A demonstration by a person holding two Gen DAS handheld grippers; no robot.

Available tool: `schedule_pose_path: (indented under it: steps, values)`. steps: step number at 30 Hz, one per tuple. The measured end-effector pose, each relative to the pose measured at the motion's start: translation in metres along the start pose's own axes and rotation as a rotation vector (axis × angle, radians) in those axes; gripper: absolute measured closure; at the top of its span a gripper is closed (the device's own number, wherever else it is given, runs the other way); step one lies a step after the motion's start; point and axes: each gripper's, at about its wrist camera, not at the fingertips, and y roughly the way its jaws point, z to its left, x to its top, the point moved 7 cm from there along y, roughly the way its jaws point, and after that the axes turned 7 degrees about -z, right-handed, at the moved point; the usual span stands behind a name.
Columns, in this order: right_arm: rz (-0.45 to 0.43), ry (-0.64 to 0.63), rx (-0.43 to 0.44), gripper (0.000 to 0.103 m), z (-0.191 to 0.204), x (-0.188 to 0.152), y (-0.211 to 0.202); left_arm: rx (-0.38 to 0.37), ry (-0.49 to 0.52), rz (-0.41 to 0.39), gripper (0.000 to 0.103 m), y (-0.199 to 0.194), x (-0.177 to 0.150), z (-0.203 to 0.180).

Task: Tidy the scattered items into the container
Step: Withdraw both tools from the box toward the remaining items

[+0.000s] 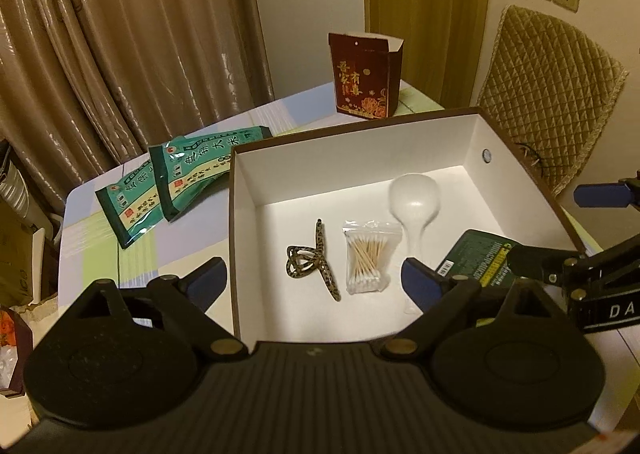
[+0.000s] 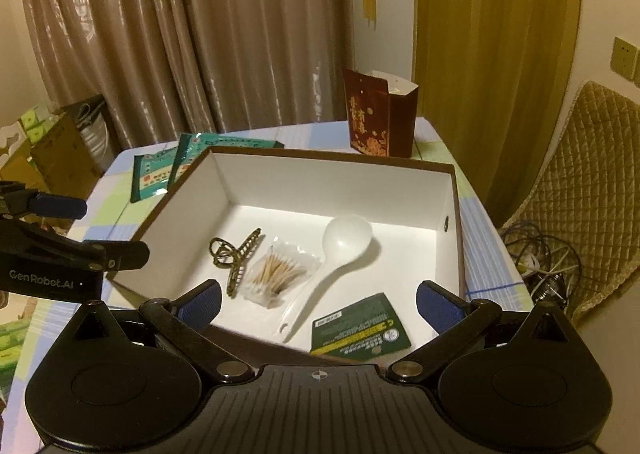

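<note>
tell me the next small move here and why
Probably swing the left gripper, open and empty, toward the two green packets on the table beside the box. The hair clip, cotton swabs, white spoon and dark green card already lie inside; those packets still sit outside.

left tool: matte black ribbed body, two round black discs, brass pivot screws, blue ridged pads on black linkage arms | right tool: same black build, crosshair mark on body, blue pads | side markings: white "GenRobot.AI" on the left tool, white "DA" on the right tool
</note>
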Motion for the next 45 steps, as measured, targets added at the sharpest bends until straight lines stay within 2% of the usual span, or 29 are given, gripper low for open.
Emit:
schedule_pose_path:
  steps: [8,21,45]
  values:
    - [-0.018,-0.010,0.009,0.002,0.014,-0.014,-0.027,0.033,-0.003,-0.031,0.011,-0.035,-0.020,0.006]
    - [-0.014,-0.019,0.019,0.002,0.031,-0.038,-0.052,0.026,-0.048,-0.063,0.011,-0.080,-0.047,0.011]
    - [0.064,0.015,0.004,0.002,0.034,-0.088,-0.073,0.023,-0.049,-0.004,0.011,-0.102,-0.098,0.003]
